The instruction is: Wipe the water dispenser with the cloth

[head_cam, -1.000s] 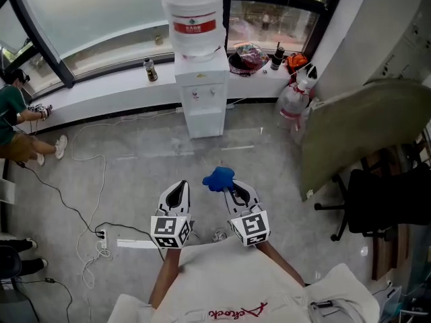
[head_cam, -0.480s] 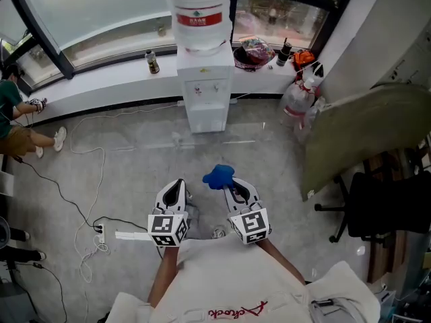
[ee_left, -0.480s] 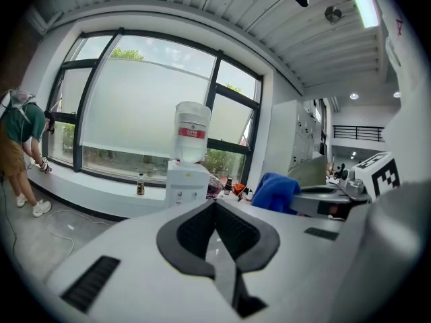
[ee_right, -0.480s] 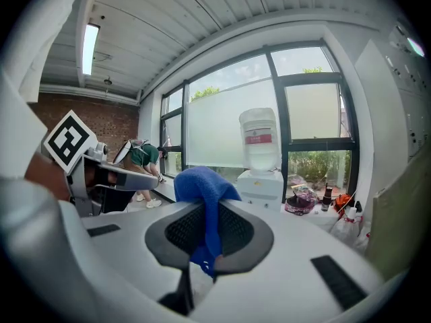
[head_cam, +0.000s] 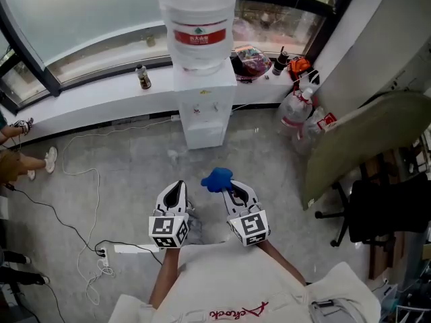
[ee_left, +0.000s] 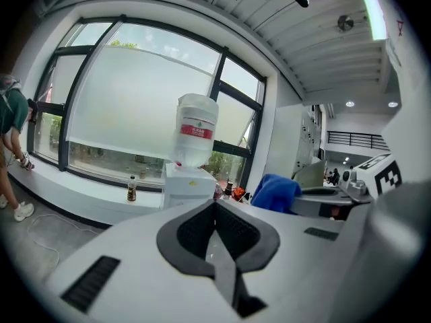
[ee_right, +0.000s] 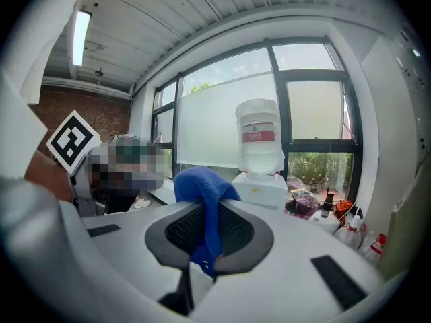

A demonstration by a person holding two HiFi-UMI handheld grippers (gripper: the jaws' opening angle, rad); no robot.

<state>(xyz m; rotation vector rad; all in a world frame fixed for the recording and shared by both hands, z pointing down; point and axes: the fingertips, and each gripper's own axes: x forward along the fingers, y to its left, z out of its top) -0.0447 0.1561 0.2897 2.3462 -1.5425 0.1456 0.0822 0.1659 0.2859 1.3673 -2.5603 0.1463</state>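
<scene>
The white water dispenser (head_cam: 203,106) stands against the window ledge ahead, with a large clear bottle (head_cam: 196,20) with a red label on top. It also shows in the left gripper view as dispenser (ee_left: 188,180) and in the right gripper view as dispenser (ee_right: 264,187). My right gripper (head_cam: 229,186) is shut on a blue cloth (head_cam: 217,178), which bunches above the jaws as cloth (ee_right: 202,194). My left gripper (head_cam: 176,190) is shut and holds nothing. Both grippers hover side by side over the floor, well short of the dispenser.
A small dark bottle (head_cam: 141,77) and a bowl of colourful items (head_cam: 251,58) sit on the ledge. Plastic bottles and bags (head_cam: 303,116) lie right of the dispenser, beside a tan panel (head_cam: 363,140). Cables and a power strip (head_cam: 124,249) trail on the left floor. A person's legs (head_cam: 20,160) show at far left.
The view has moved forward and a little right, so the dispenser sits closer and larger. Both grippers hold the same pose, the cloth still held in the right one.
</scene>
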